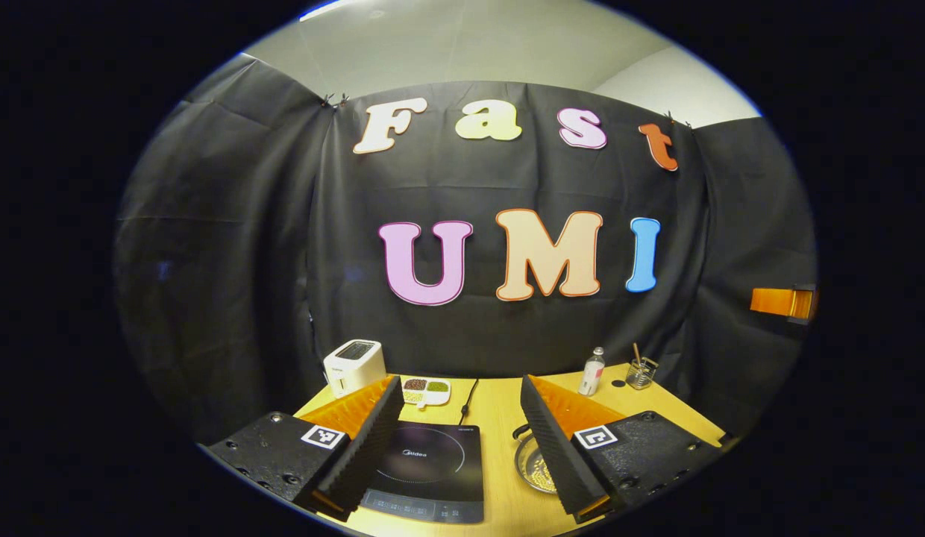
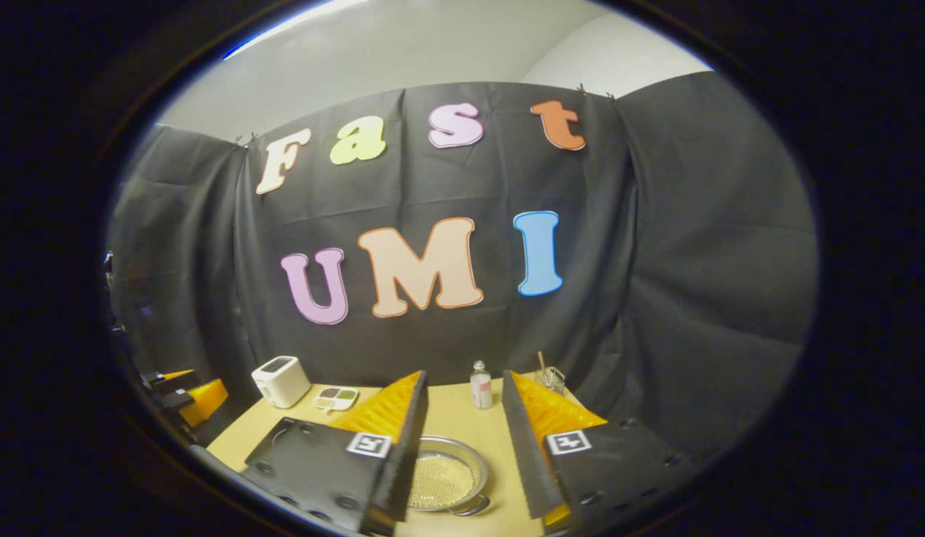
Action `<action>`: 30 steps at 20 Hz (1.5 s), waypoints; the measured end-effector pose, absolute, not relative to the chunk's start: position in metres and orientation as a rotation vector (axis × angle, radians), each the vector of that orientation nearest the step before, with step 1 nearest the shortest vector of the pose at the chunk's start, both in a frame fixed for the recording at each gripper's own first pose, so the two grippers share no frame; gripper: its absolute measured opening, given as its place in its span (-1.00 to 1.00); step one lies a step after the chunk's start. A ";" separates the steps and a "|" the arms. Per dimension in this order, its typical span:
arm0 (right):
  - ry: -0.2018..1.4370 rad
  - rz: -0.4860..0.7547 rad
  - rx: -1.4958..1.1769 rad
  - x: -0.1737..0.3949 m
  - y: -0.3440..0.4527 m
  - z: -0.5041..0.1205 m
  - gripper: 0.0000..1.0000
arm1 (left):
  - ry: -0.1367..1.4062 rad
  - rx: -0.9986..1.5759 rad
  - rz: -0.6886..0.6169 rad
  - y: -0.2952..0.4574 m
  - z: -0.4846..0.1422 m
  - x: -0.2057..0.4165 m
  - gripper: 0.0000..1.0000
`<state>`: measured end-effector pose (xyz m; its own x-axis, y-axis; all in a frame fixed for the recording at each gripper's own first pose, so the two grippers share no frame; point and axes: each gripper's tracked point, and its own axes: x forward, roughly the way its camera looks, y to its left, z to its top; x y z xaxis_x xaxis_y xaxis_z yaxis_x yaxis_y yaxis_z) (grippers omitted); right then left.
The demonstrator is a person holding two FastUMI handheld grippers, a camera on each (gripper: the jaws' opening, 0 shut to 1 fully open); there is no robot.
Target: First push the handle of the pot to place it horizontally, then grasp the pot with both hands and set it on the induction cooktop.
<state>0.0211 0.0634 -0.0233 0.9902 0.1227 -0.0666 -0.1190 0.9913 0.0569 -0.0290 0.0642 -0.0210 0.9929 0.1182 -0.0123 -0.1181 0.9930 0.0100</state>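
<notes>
A shallow metal pot (image 2: 444,477) with a pale grainy inside sits on the wooden table, low between my right gripper's fingers. One loop handle (image 2: 474,509) shows at its near right rim. My right gripper (image 2: 464,374) hovers open above it, touching nothing. In the left gripper view the black induction cooktop (image 1: 429,462) lies flat between the fingers of my left gripper (image 1: 459,380), which is open and holds nothing. The pot (image 1: 533,468) stands just right of the cooktop, half hidden behind a finger, with a dark handle (image 1: 520,431) at its far side.
At the back of the table (image 1: 496,418) stand a white toaster (image 1: 354,365), a divided dish of beans (image 1: 425,390), a small bottle (image 1: 593,371) and a glass cup (image 1: 641,373) with a stick. The cooktop's cable (image 1: 468,399) runs toward the back wall.
</notes>
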 end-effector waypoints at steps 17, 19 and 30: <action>0.233 0.084 0.001 0.010 0.079 -0.104 -0.79 | 0.021 0.011 0.138 0.093 -0.033 -0.047 0.84; 0.274 0.083 0.019 0.004 0.083 -0.124 -0.79 | 0.030 0.009 0.132 0.096 -0.038 -0.051 0.86; 0.652 0.115 0.136 -0.058 0.121 -0.250 -0.77 | 0.063 0.014 0.105 0.118 -0.061 -0.087 0.92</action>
<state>-0.0578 0.1208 -0.2496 0.7888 0.1495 -0.5962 -0.0639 0.9847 0.1624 -0.0865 0.1182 -0.0607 0.9924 0.1056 -0.0624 -0.1048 0.9944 0.0169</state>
